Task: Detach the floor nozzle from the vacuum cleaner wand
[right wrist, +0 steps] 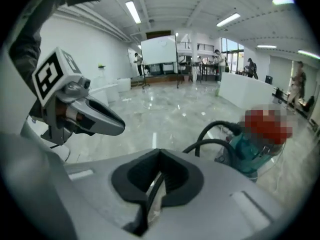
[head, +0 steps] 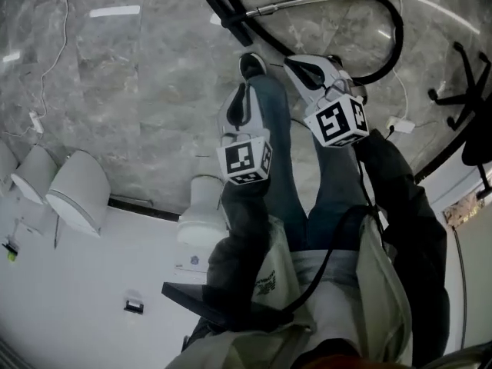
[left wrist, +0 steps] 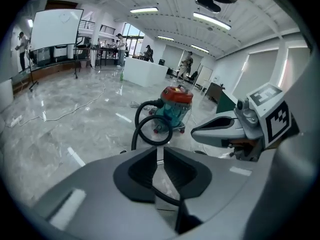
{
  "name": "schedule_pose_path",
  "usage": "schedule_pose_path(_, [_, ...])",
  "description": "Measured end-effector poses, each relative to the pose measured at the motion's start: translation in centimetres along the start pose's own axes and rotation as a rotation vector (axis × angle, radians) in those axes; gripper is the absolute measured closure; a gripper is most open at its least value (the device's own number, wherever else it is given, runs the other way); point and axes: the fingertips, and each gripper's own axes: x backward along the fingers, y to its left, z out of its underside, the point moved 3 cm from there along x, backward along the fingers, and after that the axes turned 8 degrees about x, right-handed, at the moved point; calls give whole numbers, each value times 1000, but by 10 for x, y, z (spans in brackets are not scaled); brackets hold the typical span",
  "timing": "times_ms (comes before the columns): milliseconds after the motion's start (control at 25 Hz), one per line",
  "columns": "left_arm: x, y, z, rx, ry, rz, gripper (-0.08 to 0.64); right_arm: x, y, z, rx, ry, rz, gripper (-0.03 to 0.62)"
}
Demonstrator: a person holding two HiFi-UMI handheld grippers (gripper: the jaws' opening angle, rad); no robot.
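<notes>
The nozzle (head: 227, 11) was seen joined to the wand (head: 307, 4), on the floor at 12 o'clock. The left claw (left wrist: 161, 154) was held slightly parted and the right claw (right wrist: 159, 156) closed (both empty), presumably aimed for approach.

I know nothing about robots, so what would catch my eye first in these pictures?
Two hand-held tongs with black-and-white marker cubes, left tongs and right tongs, hang above the person's legs in the head view. Ahead on the marble floor lies a black hose with its shiny wand; the left gripper view shows the teal vacuum cleaner with its orange lid.
</notes>
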Motion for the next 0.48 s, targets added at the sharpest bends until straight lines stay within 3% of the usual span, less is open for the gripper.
schedule_pose_path(120, [-42,22,20,9,50,28,509,-57,15,32,11,110,-60,592])
schedule_pose_path(200, [-63,31,33,13,100,72,467,-85,23,47,48,155,-124,591])
schedule_pose_path(400, [-92,63,67,-73,213,81,454,-142,20,76,122,208,-168,591])
schedule_pose_path(440, [-97,71,72,-58,226,70,454,-153,18,83,126,226,-174,567])
schedule_pose_path(480, [-102,79,75,-37,236,59,454,-164,17,91,127,250,-186,494])
